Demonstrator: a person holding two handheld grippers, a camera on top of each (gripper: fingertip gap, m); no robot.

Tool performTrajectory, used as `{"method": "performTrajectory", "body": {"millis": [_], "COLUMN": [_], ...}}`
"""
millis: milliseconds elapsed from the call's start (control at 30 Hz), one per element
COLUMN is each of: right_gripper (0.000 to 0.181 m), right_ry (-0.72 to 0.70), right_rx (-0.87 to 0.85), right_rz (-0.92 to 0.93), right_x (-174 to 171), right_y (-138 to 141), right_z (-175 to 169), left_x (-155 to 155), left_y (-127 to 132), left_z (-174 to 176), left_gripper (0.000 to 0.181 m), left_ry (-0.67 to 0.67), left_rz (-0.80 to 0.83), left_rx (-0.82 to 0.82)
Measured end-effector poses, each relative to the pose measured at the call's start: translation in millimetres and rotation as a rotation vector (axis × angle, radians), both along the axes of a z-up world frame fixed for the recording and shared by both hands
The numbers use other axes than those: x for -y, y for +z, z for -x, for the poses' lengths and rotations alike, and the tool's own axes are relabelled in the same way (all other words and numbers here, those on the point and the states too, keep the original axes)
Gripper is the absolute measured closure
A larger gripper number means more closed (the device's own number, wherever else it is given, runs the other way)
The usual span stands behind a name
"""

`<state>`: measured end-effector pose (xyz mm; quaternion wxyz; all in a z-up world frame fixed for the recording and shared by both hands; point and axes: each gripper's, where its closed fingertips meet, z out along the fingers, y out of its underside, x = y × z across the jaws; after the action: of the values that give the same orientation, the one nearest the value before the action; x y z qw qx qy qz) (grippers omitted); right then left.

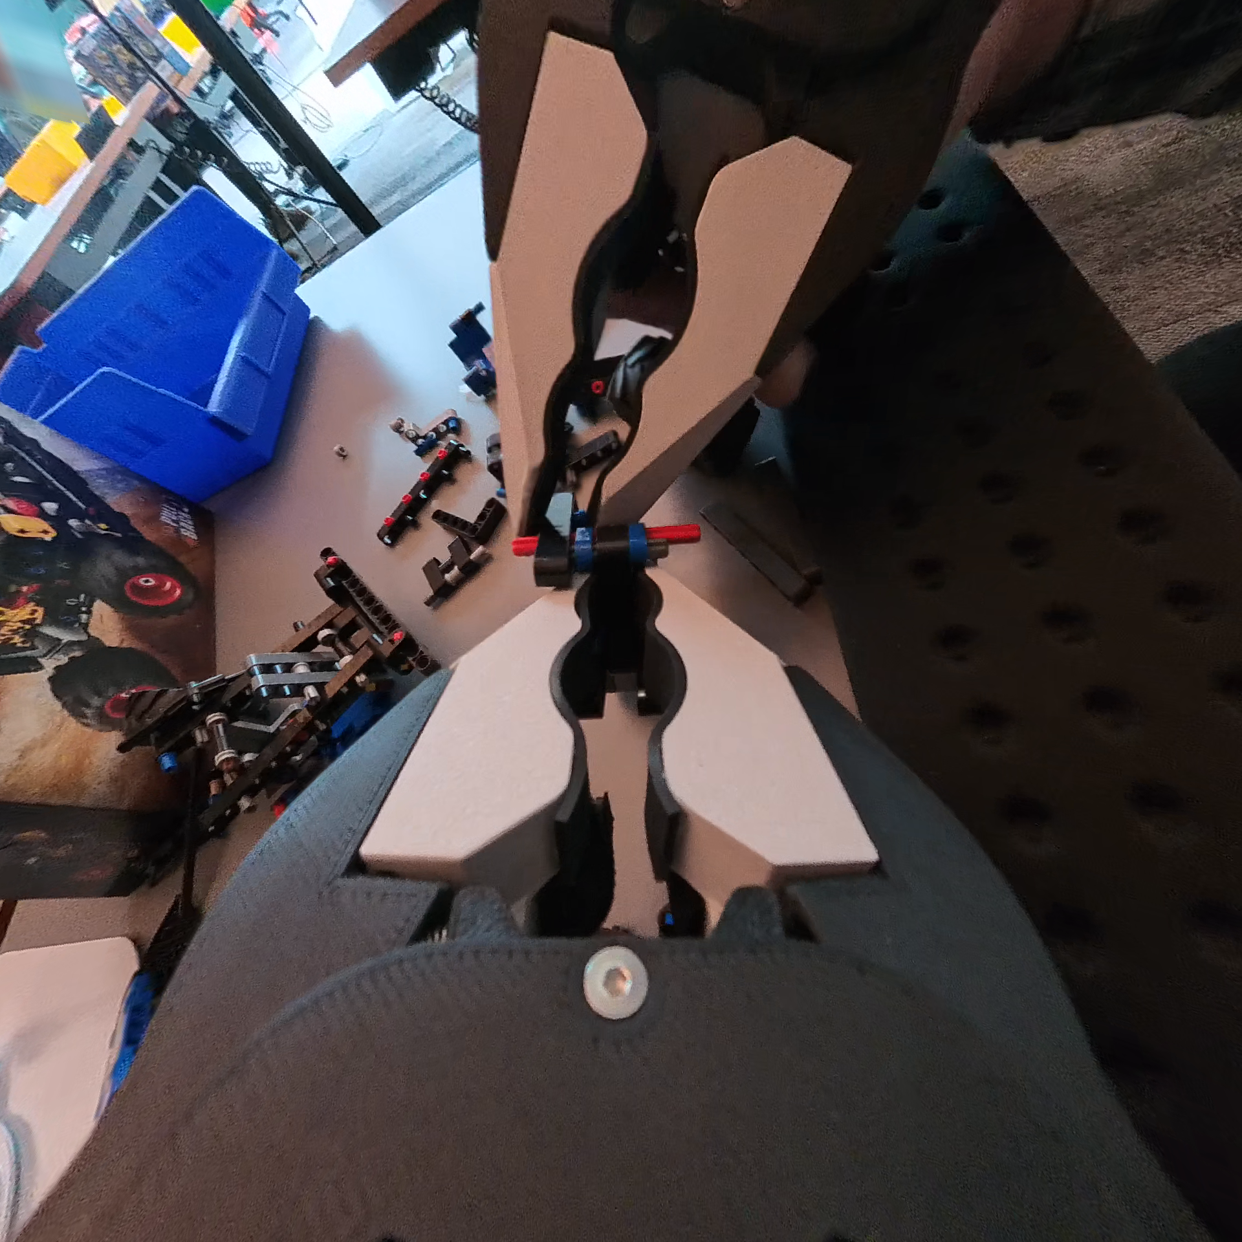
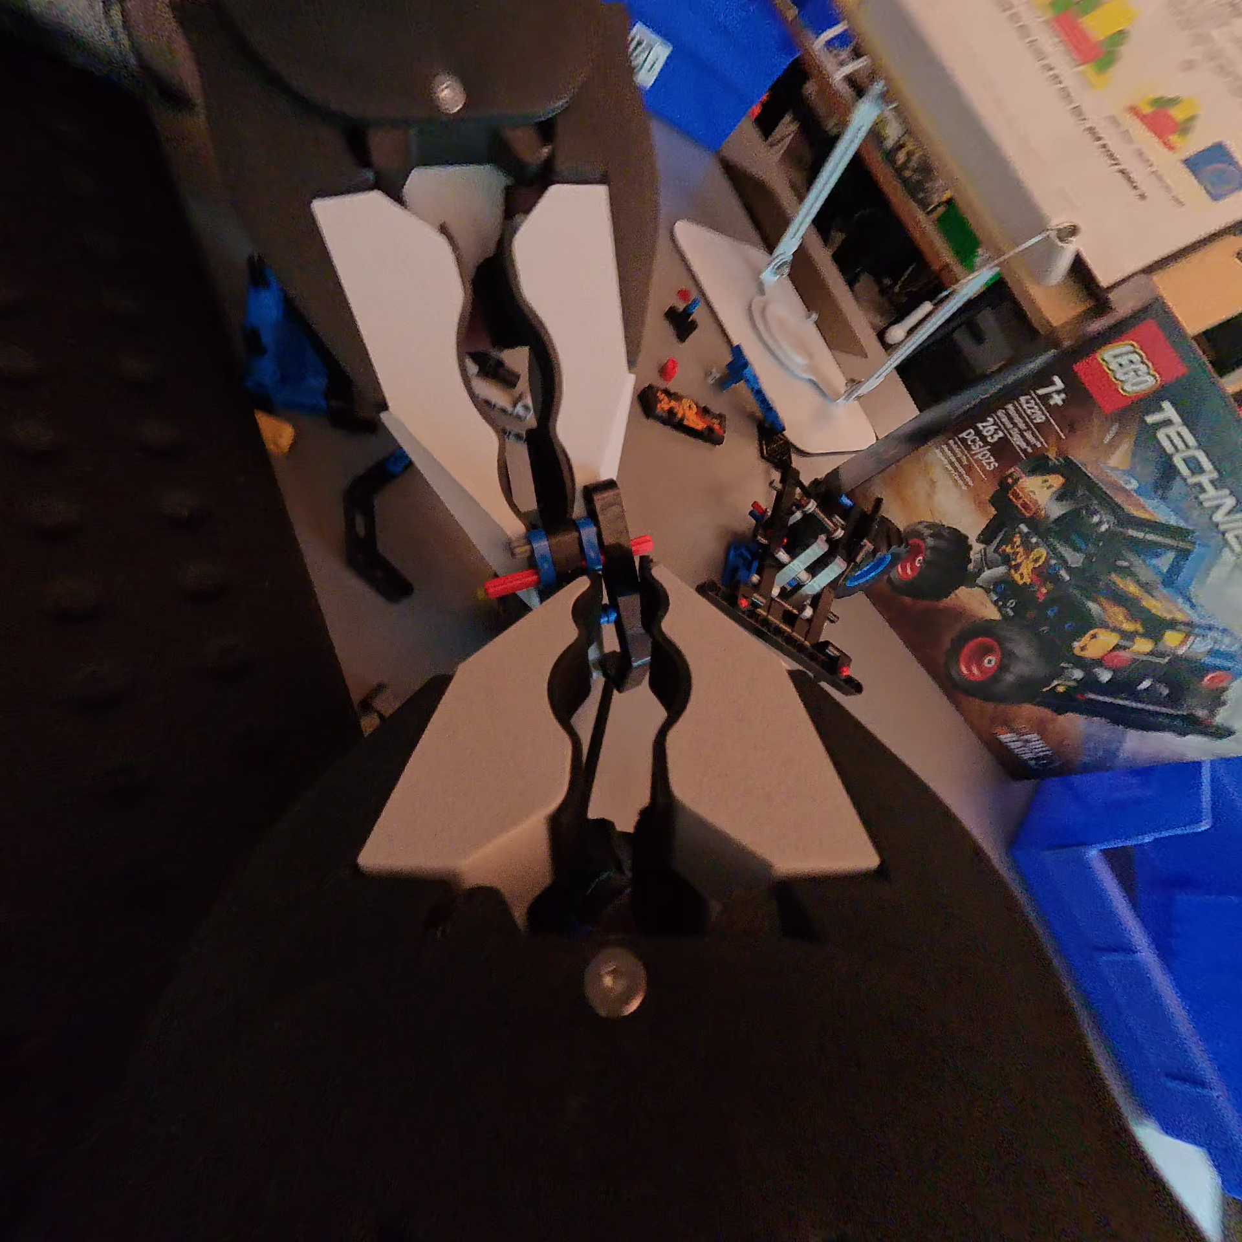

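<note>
both claws clenched on one small black piece, left claw, right claw, tablet stand in right view only

A small black toy-brick assembly – red axle, blue bushes – is pinched between both tongs.

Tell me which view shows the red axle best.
The left wrist view: the red axle is sharp and well lit, both ends visible beyond the blue bushings. The right wrist view shows it dimmer and blurred, its middle hidden by black pieces.
</note>
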<state>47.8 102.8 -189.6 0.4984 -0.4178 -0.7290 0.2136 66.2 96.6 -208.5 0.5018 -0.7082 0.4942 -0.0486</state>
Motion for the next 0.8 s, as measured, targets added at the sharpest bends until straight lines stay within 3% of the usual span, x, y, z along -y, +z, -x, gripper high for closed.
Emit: {"method": "performTrajectory", "body": {"millis": [133, 300, 800], "right_gripper": [0.175, 0.177, 0.181], "right_ry": [0.001, -0.009, -0.112], "right_rx": [0.036, 0.028, -0.028], "right_rz": [-0.109, 0.141, 0.529], "right_x": [-3.2, -2.2, -13.9], "right_y": [7.0, 1.9, 2.1], "right_z": [0.7, 3.2, 13.7], "left_x": [-3.2, -1.7, -13.1], "left_y": [5.6, 0.1, -1.5], "left_z": [-1.9, -2.3, 7.8], "left_gripper": [0.175, 0.175, 0.173], "left_ry": [0.025, 0.031, 0.133], "left_rz": [0.002, 0.023, -0.067], "left_rx": [0.059, 0.016, -0.120]}}
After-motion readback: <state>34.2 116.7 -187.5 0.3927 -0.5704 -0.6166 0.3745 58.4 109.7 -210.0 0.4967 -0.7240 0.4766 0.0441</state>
